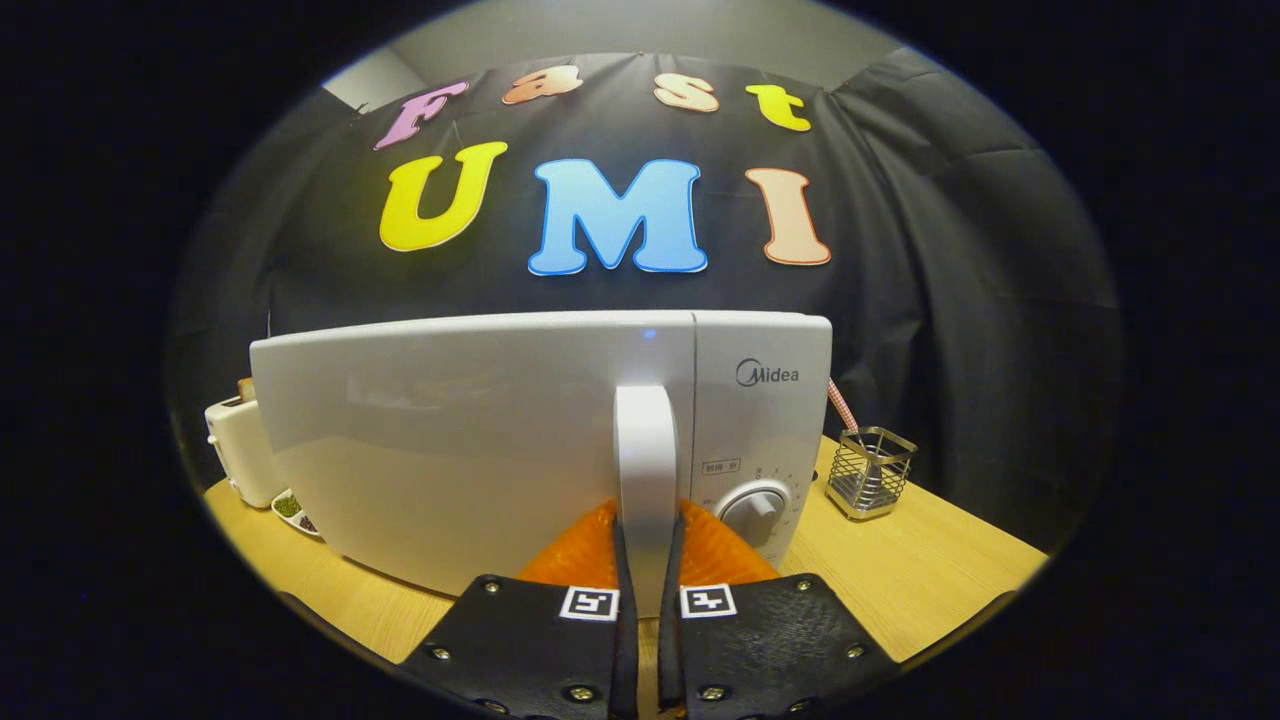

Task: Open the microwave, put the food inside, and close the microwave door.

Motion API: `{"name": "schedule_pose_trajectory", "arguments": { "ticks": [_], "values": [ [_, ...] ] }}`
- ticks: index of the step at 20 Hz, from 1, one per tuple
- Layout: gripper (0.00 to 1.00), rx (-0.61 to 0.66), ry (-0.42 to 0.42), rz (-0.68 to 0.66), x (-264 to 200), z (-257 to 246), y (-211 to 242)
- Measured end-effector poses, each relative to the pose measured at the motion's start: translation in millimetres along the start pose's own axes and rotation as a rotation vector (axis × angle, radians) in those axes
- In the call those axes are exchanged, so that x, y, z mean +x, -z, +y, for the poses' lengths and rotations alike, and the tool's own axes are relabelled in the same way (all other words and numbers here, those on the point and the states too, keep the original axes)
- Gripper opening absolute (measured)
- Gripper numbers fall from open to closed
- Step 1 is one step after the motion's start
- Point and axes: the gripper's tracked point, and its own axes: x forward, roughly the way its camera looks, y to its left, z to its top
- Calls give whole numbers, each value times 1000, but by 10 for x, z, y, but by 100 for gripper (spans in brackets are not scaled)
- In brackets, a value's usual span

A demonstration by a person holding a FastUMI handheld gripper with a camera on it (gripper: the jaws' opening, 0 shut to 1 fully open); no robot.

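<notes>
A white microwave is seen standing on a light wooden table, directly ahead of the gripper, with its front turned toward the camera and its long axis running from side to side across the table. Its door is shut and lies flush with the control panel, which sits at the right end of the front. A vertical white handle is mounted upright at the door's right edge, just beside the panel, its long axis running up and down. The jaws are closed in on the lower part of this handle, one finger pressed against each side of it, so that the handle is clamped between them. A round white dial is set low on the panel, just to the right of the handle. A white toaster is placed to the left of the microwave, near its left end, and a small white dish holding dark and green bits lies on the table just in front of the toaster, partly hidden by the microwave's corner. To the right of the microwave, apart from it, a wire mesh holder stands upright on the table, with a striped straw leaning out of it toward the microwave.
</notes>
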Motion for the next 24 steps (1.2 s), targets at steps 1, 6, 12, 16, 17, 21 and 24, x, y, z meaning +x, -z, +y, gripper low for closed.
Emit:
{"name": "schedule_pose_trajectory", "arguments": {
  "ticks": [1, 6, 12, 16, 17, 21, 24],
  "values": [
    [8, 8, -1, 4, 1, 1, 3],
    [8, 7, -1, 11, -14, 7, 7],
    [8, 11, -6, 21, -50, 0, 4],
    [8, 0, 20, -24, -18, -3, 1],
    [12, -21, 31, -44, -15, 4, -3],
    [27, -36, 21, -62, 29, -26, 38],
    [6, 36, 10, 3, 9, -4, 78]
  ]
}}
